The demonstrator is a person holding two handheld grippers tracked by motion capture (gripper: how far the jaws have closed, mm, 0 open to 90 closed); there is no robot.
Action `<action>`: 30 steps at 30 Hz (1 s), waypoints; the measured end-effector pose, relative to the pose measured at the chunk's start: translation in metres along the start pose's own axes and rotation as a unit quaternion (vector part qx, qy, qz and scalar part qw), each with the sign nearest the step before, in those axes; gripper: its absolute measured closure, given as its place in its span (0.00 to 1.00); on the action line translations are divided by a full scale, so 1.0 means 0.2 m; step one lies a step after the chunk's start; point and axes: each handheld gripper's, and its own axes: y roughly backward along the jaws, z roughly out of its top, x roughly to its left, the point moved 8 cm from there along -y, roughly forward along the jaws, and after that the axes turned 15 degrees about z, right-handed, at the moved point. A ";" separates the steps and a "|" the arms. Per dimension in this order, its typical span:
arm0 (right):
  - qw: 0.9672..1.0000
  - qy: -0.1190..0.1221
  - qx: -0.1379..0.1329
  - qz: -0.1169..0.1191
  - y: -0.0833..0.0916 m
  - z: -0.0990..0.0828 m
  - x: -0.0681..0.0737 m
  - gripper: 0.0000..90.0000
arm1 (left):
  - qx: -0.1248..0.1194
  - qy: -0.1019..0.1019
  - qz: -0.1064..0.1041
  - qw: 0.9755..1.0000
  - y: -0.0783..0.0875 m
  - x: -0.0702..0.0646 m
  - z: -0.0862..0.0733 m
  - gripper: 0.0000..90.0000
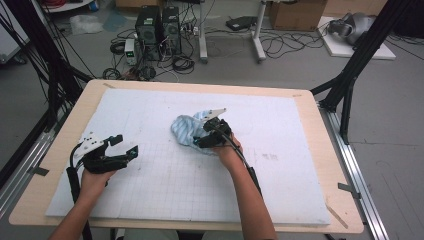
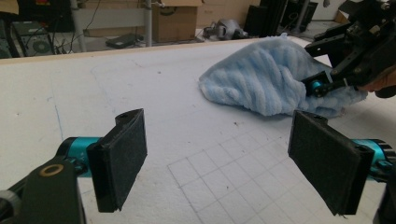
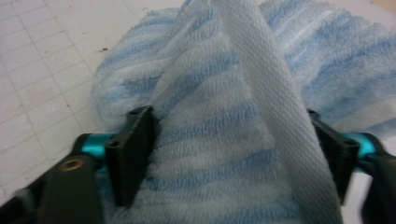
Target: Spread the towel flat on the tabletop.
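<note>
A white foam mat (image 1: 150,195) covers the wooden table. Mid-table, a crumpled blue striped towel (image 1: 186,128) lies bunched right between the right gripper (image 3: 233,154)'s jaws, which press its thick fold. The left gripper (image 1: 122,146), jaws apart and empty, waits near-left, farther from the towel.

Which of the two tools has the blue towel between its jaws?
The right tool: the blue towel fills the space between its jaws. The left tool stands open over bare table.
</note>
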 end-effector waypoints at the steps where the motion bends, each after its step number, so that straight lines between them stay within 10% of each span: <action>1: 1.000 -0.007 0.000 0.006 0.00 0.00 0.00 0.36 | -0.001 0.002 0.000 1.000 0.00 0.00 0.00 0.22; 7: 1.000 -0.025 0.017 0.006 0.02 -0.01 0.05 0.74 | 0.000 0.003 0.008 1.000 0.00 0.02 0.00 0.23; 27: 0.991 -0.040 -0.023 0.128 0.14 -0.03 0.49 0.74 | -0.013 0.014 0.025 1.000 0.03 0.07 0.03 0.24; 30: 0.994 -0.024 -0.018 0.101 0.16 -0.03 0.49 0.57 | -0.012 0.012 0.025 1.000 0.03 0.06 0.03 0.24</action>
